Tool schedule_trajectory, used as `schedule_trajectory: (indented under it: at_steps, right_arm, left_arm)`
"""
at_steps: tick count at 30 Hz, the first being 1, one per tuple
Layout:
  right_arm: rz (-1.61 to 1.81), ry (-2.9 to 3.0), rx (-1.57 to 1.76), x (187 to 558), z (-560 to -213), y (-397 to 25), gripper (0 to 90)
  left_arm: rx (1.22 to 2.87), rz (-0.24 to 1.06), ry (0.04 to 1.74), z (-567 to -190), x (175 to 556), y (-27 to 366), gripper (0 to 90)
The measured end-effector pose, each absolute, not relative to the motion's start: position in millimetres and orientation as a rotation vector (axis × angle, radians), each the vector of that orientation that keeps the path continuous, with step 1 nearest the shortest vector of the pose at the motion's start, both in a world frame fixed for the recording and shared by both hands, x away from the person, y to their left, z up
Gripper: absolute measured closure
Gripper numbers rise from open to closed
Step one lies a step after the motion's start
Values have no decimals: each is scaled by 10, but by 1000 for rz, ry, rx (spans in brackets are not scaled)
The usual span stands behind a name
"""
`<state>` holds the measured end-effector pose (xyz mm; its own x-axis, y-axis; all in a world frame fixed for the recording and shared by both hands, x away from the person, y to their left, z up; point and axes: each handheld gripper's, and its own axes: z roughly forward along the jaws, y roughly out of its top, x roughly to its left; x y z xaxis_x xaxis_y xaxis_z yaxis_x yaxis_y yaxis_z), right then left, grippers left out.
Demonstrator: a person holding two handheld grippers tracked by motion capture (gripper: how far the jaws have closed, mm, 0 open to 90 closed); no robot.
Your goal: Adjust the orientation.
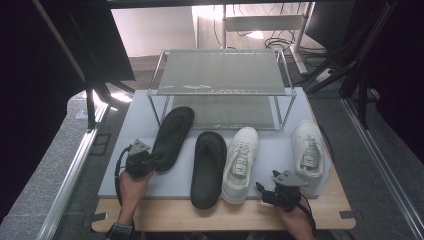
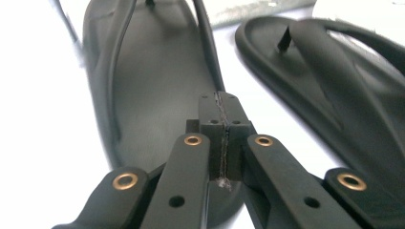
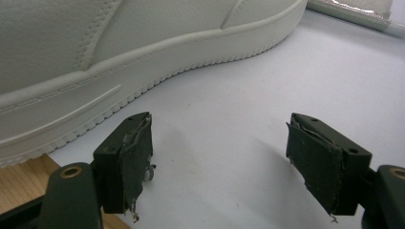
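While my left gripper (image 2: 220,138) has its jaws pressed together on the heel rim of the left black sandal (image 1: 172,136) near the mat's (image 1: 140,115) left edge, I judge lifting to the rack (image 1: 220,72) comes next; my right gripper (image 3: 219,162) gapes empty beside the white sneaker (image 3: 119,62).

Both black grippers carry brass-ringed pivots, grey three-cornered top plates and trailing black cables.

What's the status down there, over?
Left gripper shut over the heel of the left black sandal. Right gripper open beside white sneaker. Nothing blocking.
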<state>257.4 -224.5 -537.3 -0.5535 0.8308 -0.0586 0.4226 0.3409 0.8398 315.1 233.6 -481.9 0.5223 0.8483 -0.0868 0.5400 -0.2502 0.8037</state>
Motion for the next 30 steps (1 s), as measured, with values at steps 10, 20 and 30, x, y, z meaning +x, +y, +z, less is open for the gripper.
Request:
schedule_trajectory:
  at_steps: [10, 20, 30]
  right_arm:
    - [1115, 2126, 1093, 2574, -5373, -2246, 243]
    - [1117, 2126, 1094, 2574, -5373, -2245, 243]
    - [1117, 2125, 1094, 2574, -5373, -2245, 243]
  left_arm:
    - [1929, 454, 1191, -5073, 2801, 2556, 894]
    - [1955, 453, 1209, -5215, 2733, 2563, 894]
    - [1961, 461, 1201, -5225, 2848, 2503, 893]
